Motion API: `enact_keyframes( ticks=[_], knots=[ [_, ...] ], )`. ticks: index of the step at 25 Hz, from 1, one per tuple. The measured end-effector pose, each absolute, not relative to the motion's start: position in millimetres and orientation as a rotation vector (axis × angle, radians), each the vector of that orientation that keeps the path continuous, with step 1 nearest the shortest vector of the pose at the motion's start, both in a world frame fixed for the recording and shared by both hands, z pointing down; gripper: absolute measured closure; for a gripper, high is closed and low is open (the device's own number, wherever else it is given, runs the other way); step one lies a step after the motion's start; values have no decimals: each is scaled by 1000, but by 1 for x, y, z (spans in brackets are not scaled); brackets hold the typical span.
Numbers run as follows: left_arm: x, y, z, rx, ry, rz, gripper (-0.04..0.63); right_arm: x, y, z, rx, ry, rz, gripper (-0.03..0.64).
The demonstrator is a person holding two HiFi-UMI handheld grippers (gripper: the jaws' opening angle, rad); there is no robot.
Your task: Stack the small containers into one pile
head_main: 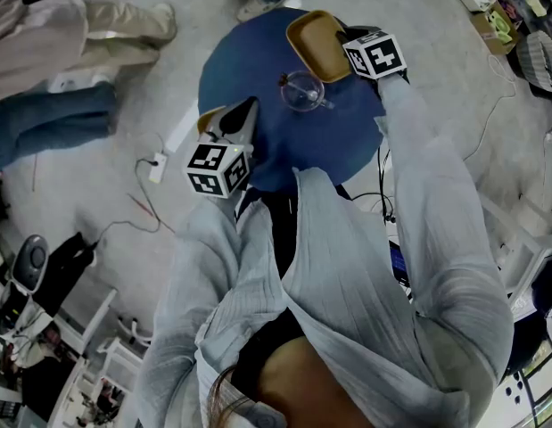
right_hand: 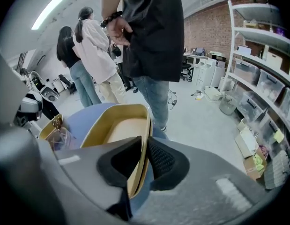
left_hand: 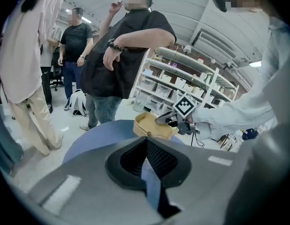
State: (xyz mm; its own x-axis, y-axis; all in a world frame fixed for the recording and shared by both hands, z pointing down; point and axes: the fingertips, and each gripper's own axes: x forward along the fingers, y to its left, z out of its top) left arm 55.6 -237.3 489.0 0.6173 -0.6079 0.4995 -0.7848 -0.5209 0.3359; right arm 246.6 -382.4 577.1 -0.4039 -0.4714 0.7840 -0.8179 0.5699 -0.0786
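A yellow tray-like container [head_main: 313, 41] hangs tilted over the far right part of the round blue table [head_main: 284, 154]. My right gripper [head_main: 341, 39] is shut on its rim, and the thin wall sits pinched between the pads [right_hand: 159, 159]. The left gripper view shows that container [left_hand: 152, 125] and the right gripper [left_hand: 167, 120] beyond my jaws. A clear glass container [head_main: 302, 90] stands mid-table. A second yellow container [head_main: 207, 119] lies at the table's left edge, mostly hidden under my left gripper [head_main: 251, 105], whose jaws meet with nothing between them.
People stand close around the far side of the table [left_hand: 95, 135]. White shelving [right_hand: 264, 74] with boxes lines the right. Cables and a power strip [head_main: 157, 166] lie on the floor left of the table.
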Motion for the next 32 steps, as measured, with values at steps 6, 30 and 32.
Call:
enact_keyframes(
  ticks=[6,30,32],
  knots=[
    [56,-235,490,2305,-1094,431,584,244,-378,581,998,-2018,456,416],
    [30,-222,475,2337,-1124,330,584,277,-342,542,1397,-2046,620,241],
    [27,-217,469,2349,-1110,309,584,277,-332,525,1472,-2074,631,240]
  ],
)
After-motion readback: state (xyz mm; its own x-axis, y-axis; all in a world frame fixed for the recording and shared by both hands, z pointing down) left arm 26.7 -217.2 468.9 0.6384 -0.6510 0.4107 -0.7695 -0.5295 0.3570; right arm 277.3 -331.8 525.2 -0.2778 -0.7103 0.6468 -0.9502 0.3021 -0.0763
